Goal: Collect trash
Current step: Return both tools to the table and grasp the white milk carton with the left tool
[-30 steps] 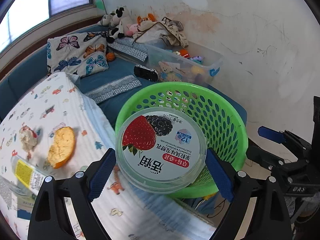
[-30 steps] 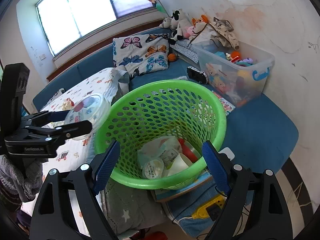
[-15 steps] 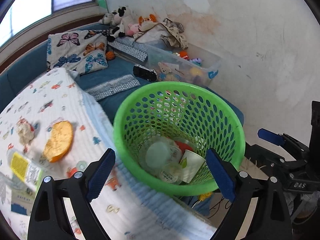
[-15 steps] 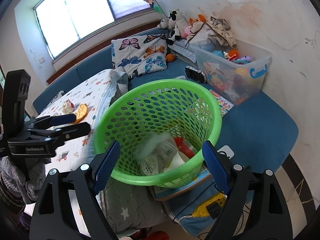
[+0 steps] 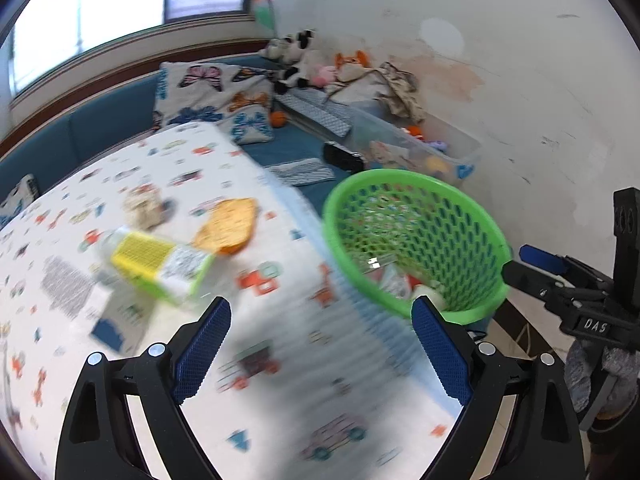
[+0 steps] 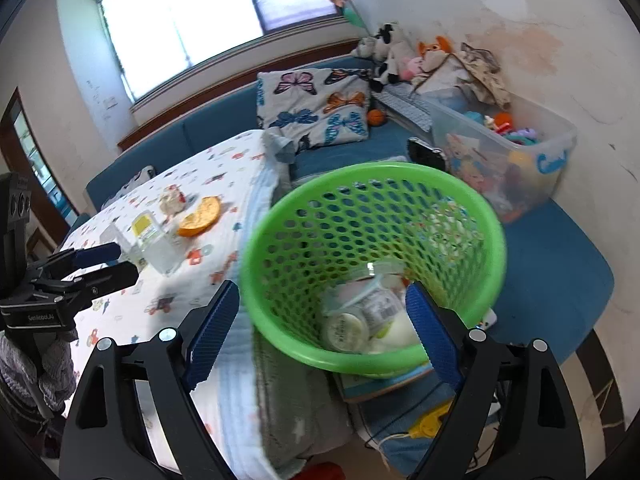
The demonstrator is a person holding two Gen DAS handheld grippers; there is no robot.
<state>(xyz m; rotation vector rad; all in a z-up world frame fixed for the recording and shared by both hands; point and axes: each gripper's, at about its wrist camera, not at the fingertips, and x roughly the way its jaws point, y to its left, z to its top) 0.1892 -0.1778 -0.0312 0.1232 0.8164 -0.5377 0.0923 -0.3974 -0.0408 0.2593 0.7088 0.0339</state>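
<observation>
A green mesh basket (image 5: 416, 216) (image 6: 372, 216) stands beside the table and holds several cups and lids (image 6: 360, 312). On the patterned tablecloth (image 5: 280, 360) lie a clear bottle with a yellow label (image 5: 156, 268) (image 6: 154, 244), an orange peel (image 5: 228, 226) (image 6: 200, 216) and a crumpled wad (image 5: 142, 206) (image 6: 172, 200). My left gripper (image 5: 320, 344) is open and empty above the table edge; it also shows in the right wrist view (image 6: 102, 264). My right gripper (image 6: 320, 332) is open and empty, with its jaws either side of the basket's near rim; it also shows in the left wrist view (image 5: 536, 268).
A blue bench (image 6: 560, 248) runs behind with a butterfly pillow (image 6: 312, 108), plush toys (image 6: 384, 52) and a clear toy bin (image 6: 504, 152). A black device (image 6: 424, 152) lies by the bin. Cables and a yellow object (image 6: 428, 424) lie on the floor under the basket.
My left gripper let the berry yogurt tub drop into the basket, then swung left over the table. The right gripper stayed near the basket.
</observation>
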